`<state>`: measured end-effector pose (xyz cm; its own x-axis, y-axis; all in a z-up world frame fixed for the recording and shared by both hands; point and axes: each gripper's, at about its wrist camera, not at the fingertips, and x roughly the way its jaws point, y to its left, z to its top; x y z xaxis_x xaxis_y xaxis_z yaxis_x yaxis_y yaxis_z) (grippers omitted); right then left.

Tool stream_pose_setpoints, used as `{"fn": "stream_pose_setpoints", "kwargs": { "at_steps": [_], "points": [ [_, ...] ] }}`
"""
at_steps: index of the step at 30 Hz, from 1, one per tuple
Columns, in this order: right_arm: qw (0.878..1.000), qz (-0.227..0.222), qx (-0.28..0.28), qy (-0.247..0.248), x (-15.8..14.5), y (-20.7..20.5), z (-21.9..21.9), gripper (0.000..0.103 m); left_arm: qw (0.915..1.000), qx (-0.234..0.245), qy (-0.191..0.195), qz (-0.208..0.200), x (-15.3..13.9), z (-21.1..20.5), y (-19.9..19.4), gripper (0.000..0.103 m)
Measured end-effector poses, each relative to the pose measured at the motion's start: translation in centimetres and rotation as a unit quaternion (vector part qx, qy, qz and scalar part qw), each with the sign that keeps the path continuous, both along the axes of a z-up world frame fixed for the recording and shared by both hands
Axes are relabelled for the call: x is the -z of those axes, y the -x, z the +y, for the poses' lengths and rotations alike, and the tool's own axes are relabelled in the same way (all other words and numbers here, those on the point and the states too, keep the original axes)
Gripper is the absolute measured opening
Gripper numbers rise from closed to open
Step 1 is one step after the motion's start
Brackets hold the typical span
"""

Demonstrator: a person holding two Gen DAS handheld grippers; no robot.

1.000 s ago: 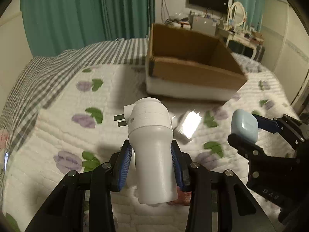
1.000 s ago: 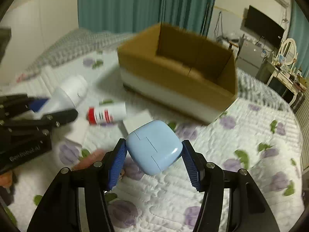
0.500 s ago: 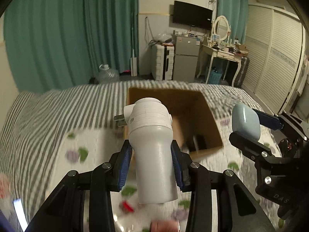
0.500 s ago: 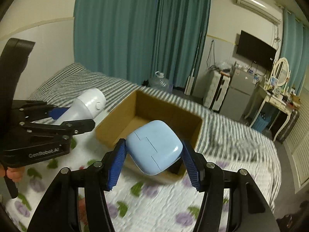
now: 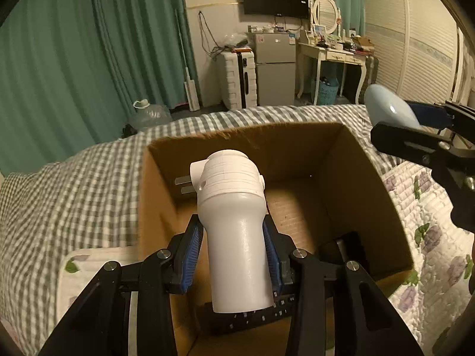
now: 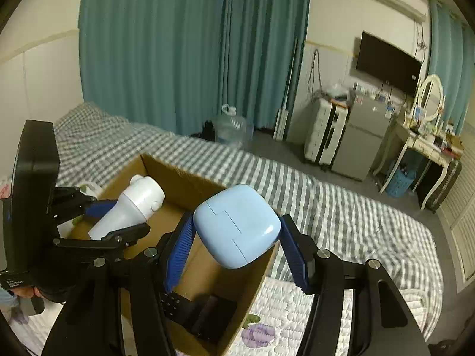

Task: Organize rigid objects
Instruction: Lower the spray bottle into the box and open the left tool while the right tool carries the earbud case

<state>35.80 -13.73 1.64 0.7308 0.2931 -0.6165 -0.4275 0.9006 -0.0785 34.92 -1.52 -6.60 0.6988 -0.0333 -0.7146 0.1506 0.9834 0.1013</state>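
My left gripper (image 5: 234,252) is shut on a white plug-in device (image 5: 234,225) with two metal prongs, held over the open cardboard box (image 5: 297,145). It also shows in the right wrist view (image 6: 130,210). My right gripper (image 6: 237,252) is shut on a light blue rounded case (image 6: 237,225), above the box's right wall (image 6: 252,290). The case also shows at the right edge of the left wrist view (image 5: 389,109). Dark objects, one with keys (image 6: 175,302), lie on the box floor.
The box sits on a bed with a grey checked blanket (image 5: 74,192) and a floral quilt (image 5: 430,237). Teal curtains (image 6: 178,44), a water jug (image 6: 231,127), a suitcase, a small fridge (image 5: 276,68), a desk and a wall TV stand beyond.
Both grippers rose and moved forward from the quilt to above the open box, each keeping its object. The box now fills the lower view.
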Motion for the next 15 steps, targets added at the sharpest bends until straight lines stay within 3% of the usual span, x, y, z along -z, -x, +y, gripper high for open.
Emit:
{"fn": "stream_pose_setpoints", "kwargs": {
  "at_steps": [5, 8, 15],
  "points": [
    [1.0, 0.012, 0.0, 0.007, 0.8, -0.5, -0.3, 0.058, 0.9999, -0.004, -0.015, 0.002, 1.2, -0.6, -0.5, 0.044],
    [1.0, 0.012, 0.001, 0.006, 0.7, 0.2, -0.2, 0.058, 0.9998, -0.004, -0.02, -0.001, 1.1, -0.8, 0.0, 0.057],
    [1.0, 0.014, 0.001, 0.001, 1.0, 0.2, -0.2, 0.058, 0.9998, -0.02, -0.002, -0.004, -0.4, 0.1, 1.8, 0.058]
  ]
}}
